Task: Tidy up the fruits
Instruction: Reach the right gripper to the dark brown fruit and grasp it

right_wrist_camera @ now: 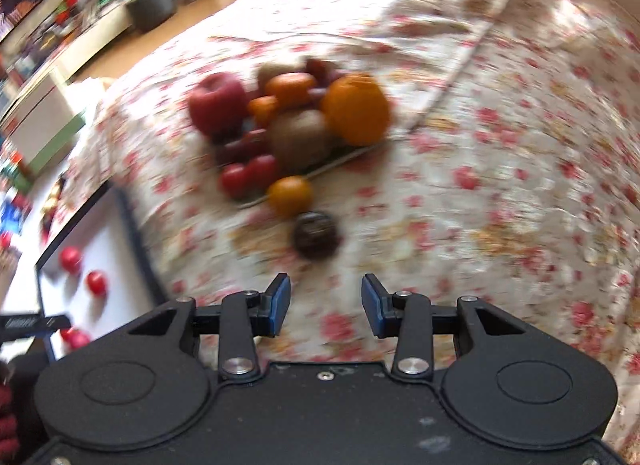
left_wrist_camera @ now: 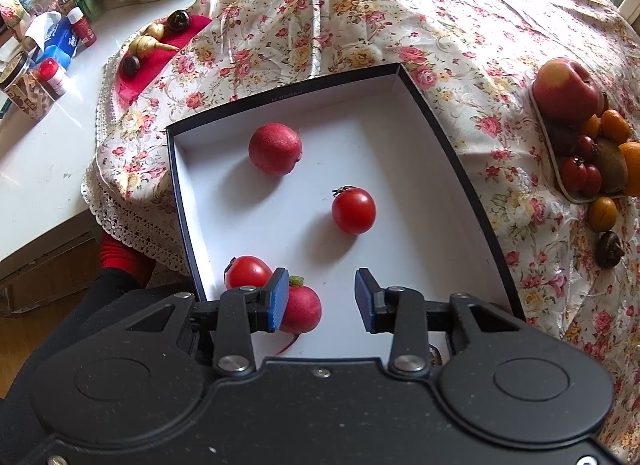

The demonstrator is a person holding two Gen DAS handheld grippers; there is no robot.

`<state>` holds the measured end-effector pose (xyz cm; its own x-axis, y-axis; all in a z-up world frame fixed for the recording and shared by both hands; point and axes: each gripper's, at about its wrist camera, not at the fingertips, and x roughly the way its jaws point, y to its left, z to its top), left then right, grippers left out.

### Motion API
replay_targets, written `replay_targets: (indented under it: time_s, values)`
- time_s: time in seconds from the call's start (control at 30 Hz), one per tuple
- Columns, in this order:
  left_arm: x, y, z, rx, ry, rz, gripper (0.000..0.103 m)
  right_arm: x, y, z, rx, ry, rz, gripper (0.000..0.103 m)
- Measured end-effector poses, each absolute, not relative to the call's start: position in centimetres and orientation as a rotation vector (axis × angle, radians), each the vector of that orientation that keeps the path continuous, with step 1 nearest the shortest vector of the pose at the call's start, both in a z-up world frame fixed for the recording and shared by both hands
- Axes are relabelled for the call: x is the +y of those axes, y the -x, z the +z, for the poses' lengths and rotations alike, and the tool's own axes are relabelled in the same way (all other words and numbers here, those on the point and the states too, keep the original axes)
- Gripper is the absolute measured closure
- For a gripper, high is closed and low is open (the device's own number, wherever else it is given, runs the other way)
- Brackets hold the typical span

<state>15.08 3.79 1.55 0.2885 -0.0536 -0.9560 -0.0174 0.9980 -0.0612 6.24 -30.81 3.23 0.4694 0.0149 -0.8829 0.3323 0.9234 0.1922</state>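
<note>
Left wrist view: L jaws apart over box, R empty over cloth

L gripper (left_wrist_camera: 322, 299) open, nothing held; radish (left_wrist_camera: 302, 309) by its left pad, inside white box (left_wrist_camera: 420, 201). Farther in: 2 tomatoes (left_wrist_camera: 353, 210), red fruit (left_wrist_camera: 275, 149). Fruit tray (left_wrist_camera: 556, 169) sits right of box. R gripper (right_wrist_camera: 326, 305) jaws apart, empty, above floral cloth (right_wrist_camera: 500, 193); dark fruit (right_wrist_camera: 315, 235) ahead, then tray pile. R view blurred.

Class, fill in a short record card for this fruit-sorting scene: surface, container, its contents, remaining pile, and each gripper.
surface: floral tablecloth
container: open box, white inside
contents: four round red pieces, one a tomato
remaining pile: tray with apple, kiwi and oranges
left gripper: open, empty, over the box
right gripper: open, empty, over the cloth; view blurred
</note>
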Motion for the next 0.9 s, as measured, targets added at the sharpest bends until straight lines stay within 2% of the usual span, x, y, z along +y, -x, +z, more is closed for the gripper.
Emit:
replay_targets:
  time_s: [0.27, 0.47, 0.9]
  values:
    - [4.6, -14.6, 3.7, 1.2, 0.091, -0.034, 0.057, -32.0, -8.0, 0.9, 1.108, -0.35, -0.249, 0.061]
    - [5.8, -14.8, 3.3, 1.206, 0.131, 0.024, 0.057, -30.2, -10.0, -0.3, 1.124, -0.325, -0.22, 0.061]
    - [3.0, -14.2, 2.5, 1.215, -0.025, -0.013, 0.057, -28.5, -12.7, -1.9, 1.114, -0.285, -0.247, 0.057]
